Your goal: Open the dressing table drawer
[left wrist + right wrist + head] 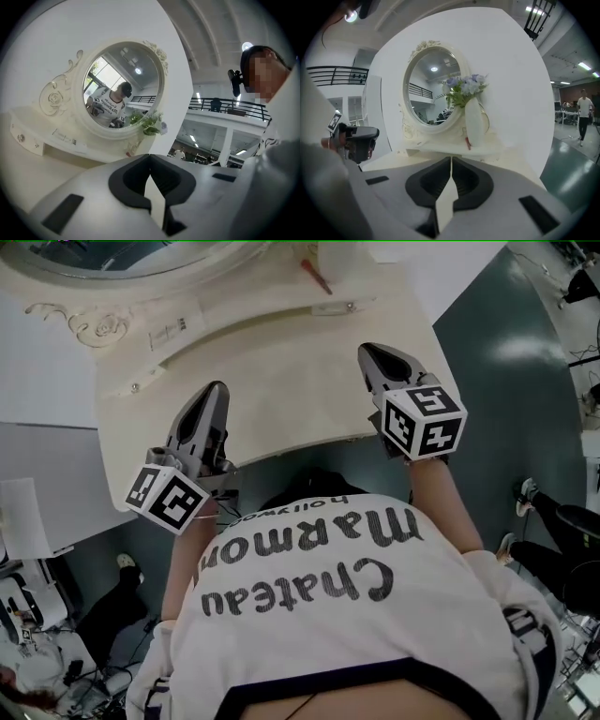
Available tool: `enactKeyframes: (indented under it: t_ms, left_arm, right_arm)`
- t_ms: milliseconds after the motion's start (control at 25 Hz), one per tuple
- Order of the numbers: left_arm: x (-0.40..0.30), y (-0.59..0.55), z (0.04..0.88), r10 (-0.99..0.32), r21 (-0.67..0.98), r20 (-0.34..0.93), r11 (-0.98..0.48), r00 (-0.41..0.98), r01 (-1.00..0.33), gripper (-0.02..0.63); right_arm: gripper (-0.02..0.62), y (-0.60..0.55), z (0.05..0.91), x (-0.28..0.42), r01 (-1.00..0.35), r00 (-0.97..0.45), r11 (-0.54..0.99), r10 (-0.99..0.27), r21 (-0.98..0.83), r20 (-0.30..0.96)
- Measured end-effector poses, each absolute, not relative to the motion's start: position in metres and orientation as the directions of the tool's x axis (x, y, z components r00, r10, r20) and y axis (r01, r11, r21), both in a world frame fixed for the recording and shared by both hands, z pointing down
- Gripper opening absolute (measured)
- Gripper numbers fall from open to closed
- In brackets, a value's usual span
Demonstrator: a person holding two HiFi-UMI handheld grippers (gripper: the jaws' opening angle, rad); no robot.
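The cream dressing table (291, 395) stands in front of me, with an oval mirror (124, 84) above a low raised shelf. That shelf carries small drawer fronts, one round knob (134, 387) at its left end and another knob (349, 306) at its right end. My left gripper (214, 390) hovers over the left of the tabletop, jaws shut and empty. My right gripper (373, 350) hangs over the right side, nearer the shelf, also shut with nothing in it. In the left gripper view the left knob (20, 137) shows far off to the left. Any drawer under the tabletop is hidden.
A white vase with flowers (472, 122) stands on the shelf beside the mirror (433, 86), with a red item (316, 276) at its foot. The table's front edge (309, 448) is close to my body. Other people's legs (548, 531) are on the floor at right.
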State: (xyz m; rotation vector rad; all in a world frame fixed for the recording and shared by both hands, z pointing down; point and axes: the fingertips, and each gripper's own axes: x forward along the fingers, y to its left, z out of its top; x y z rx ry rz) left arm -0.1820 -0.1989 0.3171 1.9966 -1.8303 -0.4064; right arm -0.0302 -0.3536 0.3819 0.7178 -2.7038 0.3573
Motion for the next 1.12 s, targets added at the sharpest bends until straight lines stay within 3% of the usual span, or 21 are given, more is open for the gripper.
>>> enactKeyframes:
  t_ms: [160, 360, 680, 1120]
  left_arm:
    - [-0.169, -0.211, 0.334, -0.985, 0.510, 0.105, -0.063, 0.135, -0.858, 0.022]
    - [-0.184, -0.204, 0.354, -0.983, 0.488, 0.175, 0.034, 0.059, -0.872, 0.021]
    - [-0.206, -0.198, 0.378, -0.966, 0.492, 0.257, 0.138, -0.007, -0.859, 0.021]
    - [-0.222, -0.201, 0.376, -0.964, 0.479, 0.263, 0.166, -0.040, -0.862, 0.021]
  right_arm:
    - [0.029, -0.373, 0.419, -0.024, -0.534, -0.796, 0.823, -0.415, -0.190, 0.440]
    - [0.029, -0.388, 0.465, -0.035, -0.511, -0.785, 0.832, -0.349, -0.216, 0.511]
    - [0.029, -0.413, 0.510, -0.055, -0.469, -0.725, 0.879, -0.324, -0.091, 0.607]
    - [0.029, -0.468, 0.521, -0.068, -0.566, -0.711, 0.806, -0.373, -0.171, 0.596]
